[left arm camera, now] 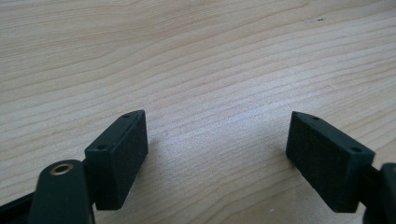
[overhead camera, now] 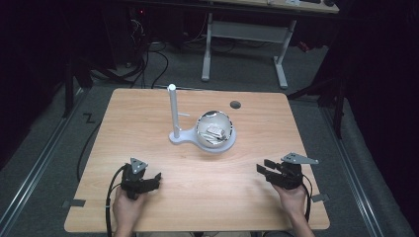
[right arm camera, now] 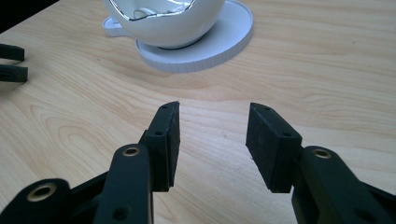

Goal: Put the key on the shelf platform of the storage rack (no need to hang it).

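Bowl (overhead camera: 215, 129) of shiny metal, seen from the high view, seated on the round end of a white stand (overhead camera: 184, 137) with an upright post (overhead camera: 173, 109), near the middle of the wooden bench (overhead camera: 148, 113); something pale and small inside it, too blurred to name. Well apart from it, toward the near edge: left hand-held gripper (overhead camera: 157, 177) at the lower left, right hand-held gripper (overhead camera: 261, 167) at the lower right, each in a hand, jaws pointing inward across the bench. Bowl farther out and roughly midway between the two, touched by neither. From the left gripper view: left hand-held gripper (left arm camera: 217, 140) released, jaws spread wide, bare wood grain between the pads (left arm camera: 122, 156). From the right gripper view: right hand-held gripper (right arm camera: 212, 140) released as well, jaws parted with bare bench between them; bowl (right arm camera: 168, 23) ahead and slightly left of the jaw line, resting on the stand's white disc (right arm camera: 219, 44), clearly beyond the fingertips (right arm camera: 271, 140); tips of the left hand-held gripper (right arm camera: 11, 63) at the far left edge.
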`<state>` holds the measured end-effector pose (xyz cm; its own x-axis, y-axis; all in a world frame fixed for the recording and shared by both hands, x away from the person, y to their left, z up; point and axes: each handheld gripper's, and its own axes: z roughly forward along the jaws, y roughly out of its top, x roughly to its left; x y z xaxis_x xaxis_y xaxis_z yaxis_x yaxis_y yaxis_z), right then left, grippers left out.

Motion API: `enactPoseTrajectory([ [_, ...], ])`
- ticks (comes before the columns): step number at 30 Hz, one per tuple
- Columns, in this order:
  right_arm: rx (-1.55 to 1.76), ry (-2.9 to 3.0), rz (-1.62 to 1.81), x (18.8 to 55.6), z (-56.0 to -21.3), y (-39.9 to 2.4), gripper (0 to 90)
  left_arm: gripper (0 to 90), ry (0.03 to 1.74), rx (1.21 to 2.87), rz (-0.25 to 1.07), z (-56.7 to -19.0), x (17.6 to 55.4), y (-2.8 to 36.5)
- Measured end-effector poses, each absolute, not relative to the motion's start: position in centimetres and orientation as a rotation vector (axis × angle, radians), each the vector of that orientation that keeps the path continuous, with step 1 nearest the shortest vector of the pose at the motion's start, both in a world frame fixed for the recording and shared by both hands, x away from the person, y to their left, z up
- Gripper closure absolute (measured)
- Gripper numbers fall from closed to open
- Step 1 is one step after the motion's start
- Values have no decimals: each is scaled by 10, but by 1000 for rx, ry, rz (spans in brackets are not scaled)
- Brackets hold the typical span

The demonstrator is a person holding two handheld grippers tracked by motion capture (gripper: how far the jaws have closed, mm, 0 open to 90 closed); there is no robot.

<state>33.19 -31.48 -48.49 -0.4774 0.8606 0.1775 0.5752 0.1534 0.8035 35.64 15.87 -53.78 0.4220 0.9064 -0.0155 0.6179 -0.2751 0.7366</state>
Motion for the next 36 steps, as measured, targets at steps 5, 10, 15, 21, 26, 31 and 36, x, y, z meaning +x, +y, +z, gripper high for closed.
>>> enactPoseTrajectory([
  [5, 1381, 2124, 1226, 332, -488, -312, 553, 211, 1286, 2002, 546, -538, 356, 159],
  [10, 1348, 2132, 1176, 330, -491, -307, 552, 210, 1286, 2001, 548, -538, 356, 159],
  [15, 1336, 2146, 1142, 329, -498, -302, 553, 211, 1286, 2001, 548, -538, 356, 159],
  [21, 1326, 2152, 1121, 329, -503, -298, 553, 211, 1286, 2001, 548, -538, 356, 159],
  [26, 1338, 2152, 1118, 330, -508, -297, 552, 211, 1286, 2001, 547, -538, 356, 159],
  [31, 1332, 2164, 1100, 328, -513, -293, 552, 211, 1286, 2002, 547, -538, 356, 159],
  [36, 1325, 2169, 1087, 326, -516, -290, 550, 211, 1286, 2002, 547, -538, 356, 159],
])
